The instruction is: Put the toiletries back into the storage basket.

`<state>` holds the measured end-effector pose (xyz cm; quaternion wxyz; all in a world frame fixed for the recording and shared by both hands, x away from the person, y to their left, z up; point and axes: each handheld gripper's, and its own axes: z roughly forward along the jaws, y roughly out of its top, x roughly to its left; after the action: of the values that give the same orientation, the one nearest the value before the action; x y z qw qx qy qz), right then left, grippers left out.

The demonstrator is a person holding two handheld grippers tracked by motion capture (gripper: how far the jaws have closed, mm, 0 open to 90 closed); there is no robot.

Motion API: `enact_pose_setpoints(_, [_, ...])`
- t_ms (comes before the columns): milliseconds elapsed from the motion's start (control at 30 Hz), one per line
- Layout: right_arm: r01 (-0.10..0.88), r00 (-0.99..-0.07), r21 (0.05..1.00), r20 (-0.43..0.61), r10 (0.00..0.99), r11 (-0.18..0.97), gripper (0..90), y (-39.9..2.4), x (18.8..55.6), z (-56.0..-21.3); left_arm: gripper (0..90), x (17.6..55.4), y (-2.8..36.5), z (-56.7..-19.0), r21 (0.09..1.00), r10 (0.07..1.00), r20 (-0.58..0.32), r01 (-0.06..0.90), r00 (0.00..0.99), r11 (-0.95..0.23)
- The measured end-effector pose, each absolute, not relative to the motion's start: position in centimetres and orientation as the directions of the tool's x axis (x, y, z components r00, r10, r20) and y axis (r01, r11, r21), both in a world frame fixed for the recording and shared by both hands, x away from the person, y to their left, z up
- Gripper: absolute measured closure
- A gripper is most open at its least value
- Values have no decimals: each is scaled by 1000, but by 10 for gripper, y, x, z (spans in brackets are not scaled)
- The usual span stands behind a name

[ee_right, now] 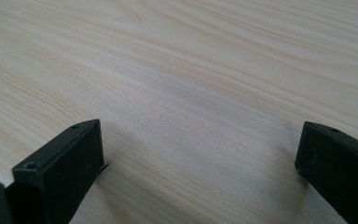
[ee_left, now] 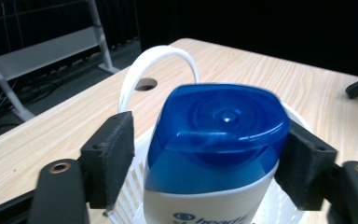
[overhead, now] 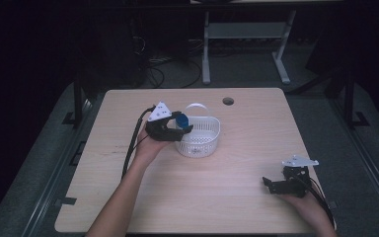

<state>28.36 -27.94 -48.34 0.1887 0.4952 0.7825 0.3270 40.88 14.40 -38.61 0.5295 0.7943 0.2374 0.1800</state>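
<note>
One bottle [ee_left: 212, 158] stands upright in one white basket [overhead: 200, 140], at the basket's left side, on the left half of the bench [overhead: 237, 197]. The bottle has a glossy deep-blue flip cap, rounded and roughly oval from above, with concentric moulded rings around a small central dimple; below the cap the body is smooth white plastic bearing dark blue print, cut off at the picture's lower edge. The basket is round, of white plastic, its wall perforated in a fine grid, with a single thin arched handle [ee_left: 158, 58] rising behind the bottle. The left hand-held gripper [overhead: 180, 127] reaches in from the basket's left; its two matt black block-shaped jaws flank the cap, spread, with a clear gap on the left side, while on the right the pad stands just beside the cap, contact uncertain. The right hand-held gripper [overhead: 271, 183] rests low over the near right part of the bench, well apart from the basket, jaws spread over bare wood. The bench top is pale wood-grain laminate with rounded corners and one round cable hole [overhead: 228, 101] near the far edge.
</note>
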Motion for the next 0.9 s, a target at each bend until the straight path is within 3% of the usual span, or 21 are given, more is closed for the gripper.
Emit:
enact_pose_setpoints(167, [651, -439, 698, 28, 898, 297, 5, -279, 284, -483, 138, 408, 145, -385, 929, 574, 28, 191, 818, -317])
enact_pose_setpoints(900, [648, -445, 700, 26, 895, 301, 5, -280, 282, -483, 132, 388, 172, -363, 907, 578, 37, 215, 815, -361])
